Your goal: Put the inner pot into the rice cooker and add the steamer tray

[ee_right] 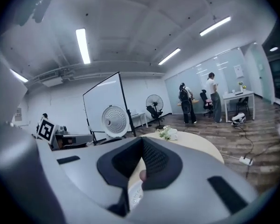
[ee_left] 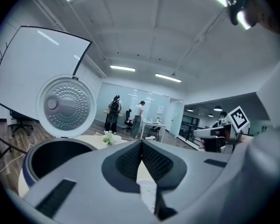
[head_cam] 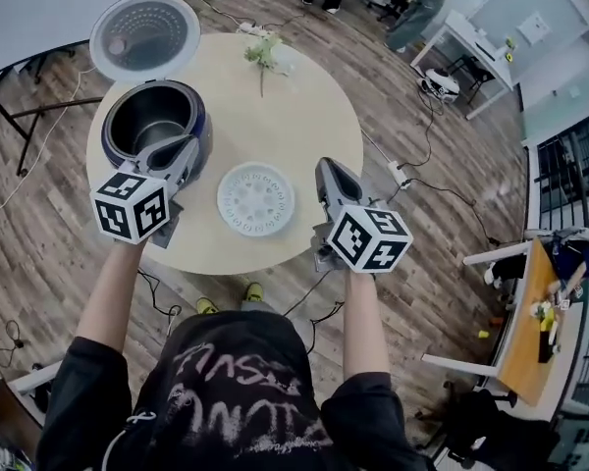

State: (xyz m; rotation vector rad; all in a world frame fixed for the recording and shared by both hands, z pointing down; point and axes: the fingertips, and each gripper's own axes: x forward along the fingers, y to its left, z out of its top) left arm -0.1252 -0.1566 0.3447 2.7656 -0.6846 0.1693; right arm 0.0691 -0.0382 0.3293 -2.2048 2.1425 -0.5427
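Both of my tongs are clenched on nothing; the left tongs [head_cam: 187, 145] show pads pressed together with only air past them, and the right tongs [head_cam: 325, 165] look the same in their own view; the steamer tray [head_cam: 256, 199] lies flat on the table [head_cam: 304, 116] between the two, nearer my body than either set of tips; the rice cooker [head_cam: 204, 133] sits just under and ahead of the left tips with its lid [head_cam: 144, 35] standing open beyond, and the inner pot [head_cam: 149, 126] appears to be seated inside it already, so I judge the tray is what remains; a sprig of flowers [head_cam: 263, 52] lies well beyond both tongs, out of the way. The tray looks like a thin, perforated white disc, so I expect it to be light and fairly stiff, but low and slick against the smooth table, likely to skate away if nudged from the side; I would take it by the raised rim, one pad above and one slipped beneath the edge, perhaps steadying the far rim with the other tongs, and keep it level into the pot.
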